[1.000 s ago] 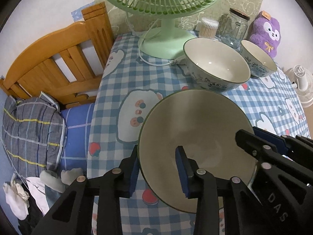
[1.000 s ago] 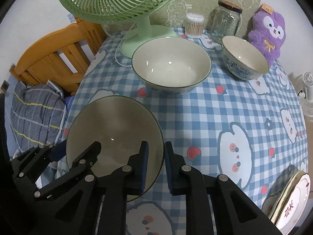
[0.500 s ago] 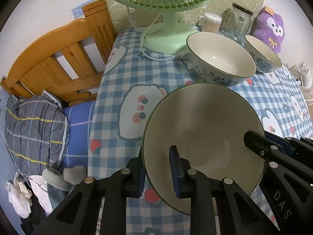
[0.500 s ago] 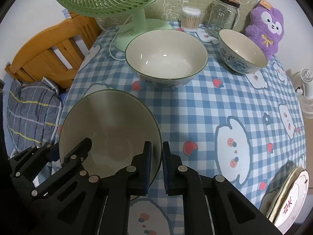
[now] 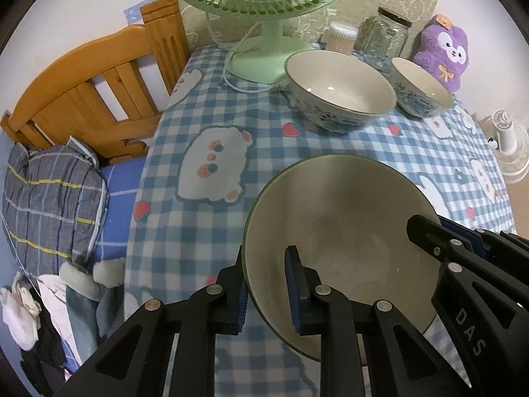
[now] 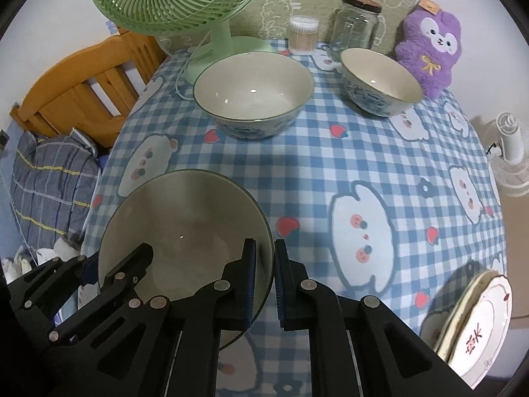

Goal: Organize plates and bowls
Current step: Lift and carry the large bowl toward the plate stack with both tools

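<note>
A large cream bowl with a green rim [image 5: 340, 218] is held above the near left part of the table; it also shows in the right wrist view [image 6: 185, 228]. My left gripper [image 5: 266, 284] is shut on its left rim. My right gripper [image 6: 264, 274] is shut on its right rim. A second large bowl [image 6: 253, 92] and a smaller bowl [image 6: 380, 79], both with blue patterns, stand on the table farther back. A stack of plates [image 6: 476, 327] sits at the table's near right edge.
A green fan [image 6: 185, 3], a cotton swab box [image 6: 302, 34], a glass jar [image 6: 357, 23] and a purple plush [image 6: 429, 46] line the table's back edge. A wooden bed frame [image 5: 99, 82] with a grey pillow [image 5: 49, 198] is on the left.
My left gripper has closed onto the bowl's left rim. Both grippers have lifted the bowl and drawn it back a little from the other bowls.
</note>
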The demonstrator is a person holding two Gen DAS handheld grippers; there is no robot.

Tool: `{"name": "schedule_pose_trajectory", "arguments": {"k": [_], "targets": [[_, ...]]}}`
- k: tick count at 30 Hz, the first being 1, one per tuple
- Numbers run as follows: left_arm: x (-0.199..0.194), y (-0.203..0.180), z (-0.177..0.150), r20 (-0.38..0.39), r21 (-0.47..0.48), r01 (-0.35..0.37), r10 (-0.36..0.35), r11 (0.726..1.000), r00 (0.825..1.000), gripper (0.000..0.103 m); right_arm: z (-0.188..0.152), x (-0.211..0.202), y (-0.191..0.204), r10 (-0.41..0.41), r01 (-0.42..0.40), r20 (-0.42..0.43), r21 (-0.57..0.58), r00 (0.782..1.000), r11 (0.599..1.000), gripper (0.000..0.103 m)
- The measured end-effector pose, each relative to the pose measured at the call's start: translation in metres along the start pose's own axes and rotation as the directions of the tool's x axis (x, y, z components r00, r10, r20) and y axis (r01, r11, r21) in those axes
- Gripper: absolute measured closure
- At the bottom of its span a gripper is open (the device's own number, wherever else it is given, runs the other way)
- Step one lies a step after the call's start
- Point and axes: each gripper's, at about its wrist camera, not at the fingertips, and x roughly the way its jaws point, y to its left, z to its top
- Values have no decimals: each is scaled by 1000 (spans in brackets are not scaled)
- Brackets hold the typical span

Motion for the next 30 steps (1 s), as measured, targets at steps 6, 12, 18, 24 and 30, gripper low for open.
{"name": "schedule_pose_trajectory", "arguments": {"k": [6,12,18,24,30], "targets": [[-15,-24,-12,22,10,6,-6,1000,1000,85,-17,-20,-20,-17,17,17,6,1000,1000,90],[-28,-48,-26,32,16,12,-13,1000,999,85,-34,-37,-39,-33,33,33,-2,999,999,90],[-38,-68,-41,38,29,14,-16,999,999,85,-52,-50,-59,-42,42,42,3,998,999,90],[-43,-88,-55,43,38,13,-15,999,999,85,-68,-57,-77,-46,45,42,11,998,999,90],[-45,-105,-66,48,45,10,-13,999,999,85,-82,-60,-90,-53,52,44,11,998,999,90]]}}
